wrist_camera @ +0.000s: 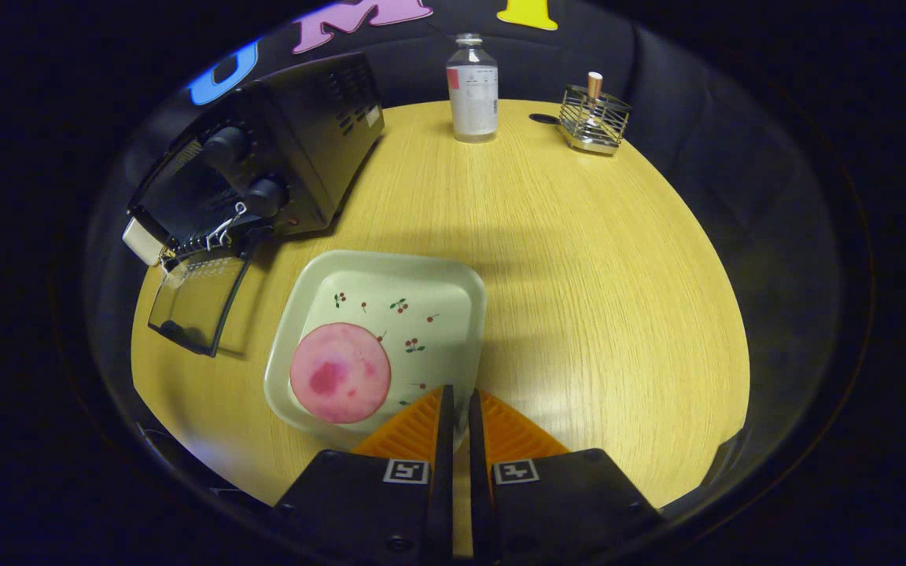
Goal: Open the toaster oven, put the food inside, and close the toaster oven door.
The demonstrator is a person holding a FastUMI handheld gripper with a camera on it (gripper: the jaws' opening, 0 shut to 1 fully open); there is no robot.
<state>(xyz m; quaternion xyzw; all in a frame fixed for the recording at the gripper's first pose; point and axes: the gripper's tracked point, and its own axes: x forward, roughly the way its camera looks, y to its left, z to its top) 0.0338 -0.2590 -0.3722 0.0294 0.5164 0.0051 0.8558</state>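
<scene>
A black toaster oven (296, 149) stands at the back left of the round wooden table (579, 299). Its glass door (197, 303) hangs open, folded down toward the table. Just ahead of my fingers is a pale square plate (414, 306) with small cherry prints. A round pink slice of food (340, 373) lies on the plate's near left part. My gripper (457, 405) is shut on the plate's near rim, and a thin strip of rim shows between the two fingers. The oven's inside is dark and hard to make out.
At the back of the table a clear bottle with a white label (473, 90) stands upright. To its right is a small wire holder (594, 118) with a stick in it. Bare tabletop stretches right of the plate.
</scene>
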